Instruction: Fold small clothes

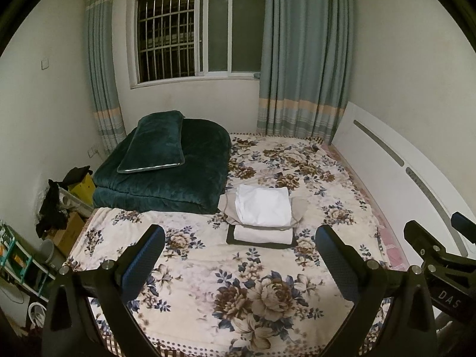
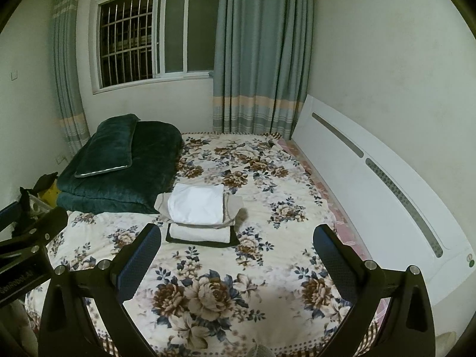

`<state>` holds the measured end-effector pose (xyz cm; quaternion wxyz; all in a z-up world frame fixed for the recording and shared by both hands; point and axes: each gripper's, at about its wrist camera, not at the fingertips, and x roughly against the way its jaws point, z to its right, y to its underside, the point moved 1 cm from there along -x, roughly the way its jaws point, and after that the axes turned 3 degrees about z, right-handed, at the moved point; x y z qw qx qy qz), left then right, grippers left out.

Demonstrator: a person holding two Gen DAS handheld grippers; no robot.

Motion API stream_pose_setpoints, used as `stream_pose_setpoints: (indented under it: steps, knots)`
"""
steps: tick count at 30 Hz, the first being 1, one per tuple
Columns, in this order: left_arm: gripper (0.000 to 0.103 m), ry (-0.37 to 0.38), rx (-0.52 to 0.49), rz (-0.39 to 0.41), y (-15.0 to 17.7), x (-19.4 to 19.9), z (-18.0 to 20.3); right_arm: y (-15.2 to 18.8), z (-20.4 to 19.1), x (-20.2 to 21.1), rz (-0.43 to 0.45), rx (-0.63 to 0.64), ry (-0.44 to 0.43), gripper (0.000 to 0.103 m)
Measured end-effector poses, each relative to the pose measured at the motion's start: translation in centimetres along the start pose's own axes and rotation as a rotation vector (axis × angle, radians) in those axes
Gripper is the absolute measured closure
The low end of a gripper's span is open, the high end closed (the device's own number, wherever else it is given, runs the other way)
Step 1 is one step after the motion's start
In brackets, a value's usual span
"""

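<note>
Already folded, a stack of small clothes point(image 1: 261, 217) is seen beside the green quilt point(image 1: 166, 175); both the left hand-held gripper point(image 1: 238, 258) and right hand-held gripper point(image 2: 236, 255) are held wide, empty. Soft, light cloth is probably best pinched at an edge.

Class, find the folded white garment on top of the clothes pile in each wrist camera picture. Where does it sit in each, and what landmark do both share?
Left wrist view: the white garment sits just right of centre, topping the clothes pile, between the open fingers.
Right wrist view: the white garment sits left of centre, above the left finger.
Shared landmark: the dark green quilt, just left of the pile in both.
</note>
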<state>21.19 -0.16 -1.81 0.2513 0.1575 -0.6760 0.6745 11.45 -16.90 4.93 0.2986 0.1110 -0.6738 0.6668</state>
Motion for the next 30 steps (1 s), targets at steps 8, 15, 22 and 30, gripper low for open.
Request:
stream_pose_setpoints:
  steps: [8, 15, 22, 30]
  knots:
    - [0.0, -0.002, -0.003, 0.0, -0.15, 0.16, 0.35, 0.02, 0.03, 0.0, 0.001, -0.001, 0.0, 0.0]
    - [0.0, -0.005, -0.006, 0.003, -0.15, 0.41, 0.59, 0.14, 0.02, -0.17, 0.003, -0.001, 0.0, 0.0]
    - [0.0, -0.007, -0.007, 0.007, -0.17, 0.4, 0.77, 0.22, -0.29, -0.19, 0.005, -0.004, -0.001, 0.0]
    - [0.0, -0.013, -0.006, 0.017, -0.44, 0.73, 0.41, 0.09, -0.9, -0.37, 0.009, -0.003, -0.002, 0.0]
